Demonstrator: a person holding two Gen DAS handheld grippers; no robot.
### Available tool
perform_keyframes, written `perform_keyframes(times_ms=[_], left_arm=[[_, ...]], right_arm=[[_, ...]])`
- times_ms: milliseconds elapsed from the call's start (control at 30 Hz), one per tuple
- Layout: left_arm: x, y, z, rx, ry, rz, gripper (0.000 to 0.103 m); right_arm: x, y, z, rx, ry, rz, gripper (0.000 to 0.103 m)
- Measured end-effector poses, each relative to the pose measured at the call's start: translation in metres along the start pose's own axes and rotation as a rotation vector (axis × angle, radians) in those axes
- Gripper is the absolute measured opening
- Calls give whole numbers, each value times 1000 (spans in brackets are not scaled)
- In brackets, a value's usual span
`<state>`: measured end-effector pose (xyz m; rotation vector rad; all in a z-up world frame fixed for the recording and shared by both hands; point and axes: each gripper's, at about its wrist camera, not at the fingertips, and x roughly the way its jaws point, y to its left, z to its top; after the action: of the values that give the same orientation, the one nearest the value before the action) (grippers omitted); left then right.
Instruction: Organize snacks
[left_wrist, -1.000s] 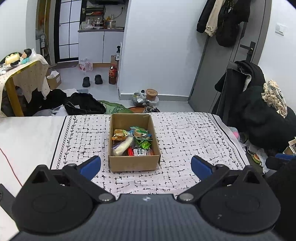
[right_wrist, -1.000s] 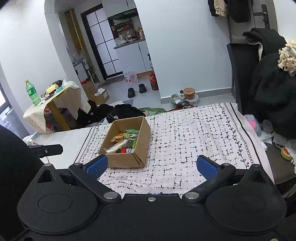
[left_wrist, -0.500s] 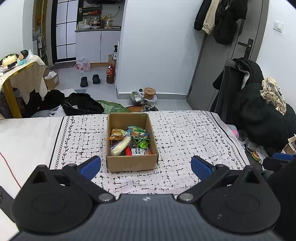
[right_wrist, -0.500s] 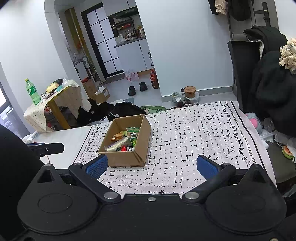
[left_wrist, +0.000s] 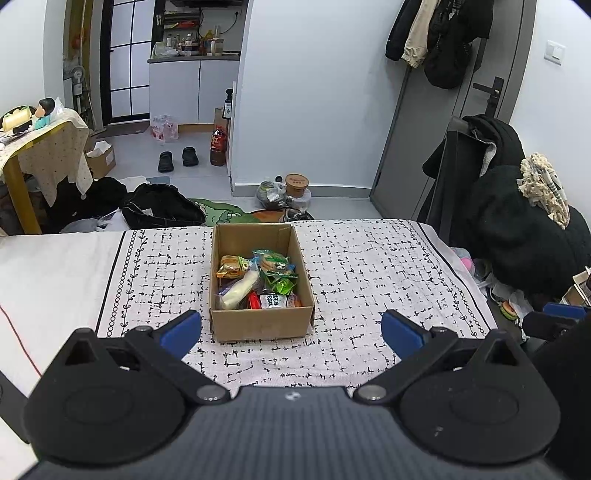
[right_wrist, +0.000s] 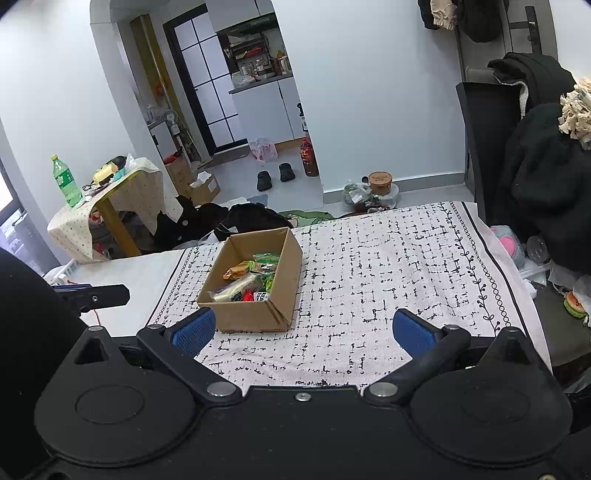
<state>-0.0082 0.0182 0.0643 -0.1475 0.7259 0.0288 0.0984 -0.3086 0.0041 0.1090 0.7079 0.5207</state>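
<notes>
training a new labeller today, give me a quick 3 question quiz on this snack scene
1. True or false: the open brown cardboard box holds snack packets.
2. Which best describes the left tongs and the right tongs? A) both open and empty B) both shut on a snack C) one open, one shut
3. Fill in: the box stands on a white cloth with a black ____ pattern.

Key: 1 true; 2 A; 3 grid

Both wrist views face the same cardboard box (left_wrist: 260, 280) (right_wrist: 255, 280) from nearby.
</notes>
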Motion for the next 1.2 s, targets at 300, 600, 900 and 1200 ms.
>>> perform_keyframes(times_ms=[300, 600, 900, 1200], left_arm=[[0, 1, 0, -1, 1, -1, 103], [0, 0, -1, -5, 2, -5, 103], [0, 1, -2, -3, 1, -2, 103], [0, 2, -1, -4, 1, -7, 103]], right_arm=[[0, 0, 0, -1, 1, 1, 103], [0, 0, 0, -2, 1, 0, 103], [1, 1, 1, -4, 0, -2, 103], [0, 2, 1, -8, 0, -8, 103]])
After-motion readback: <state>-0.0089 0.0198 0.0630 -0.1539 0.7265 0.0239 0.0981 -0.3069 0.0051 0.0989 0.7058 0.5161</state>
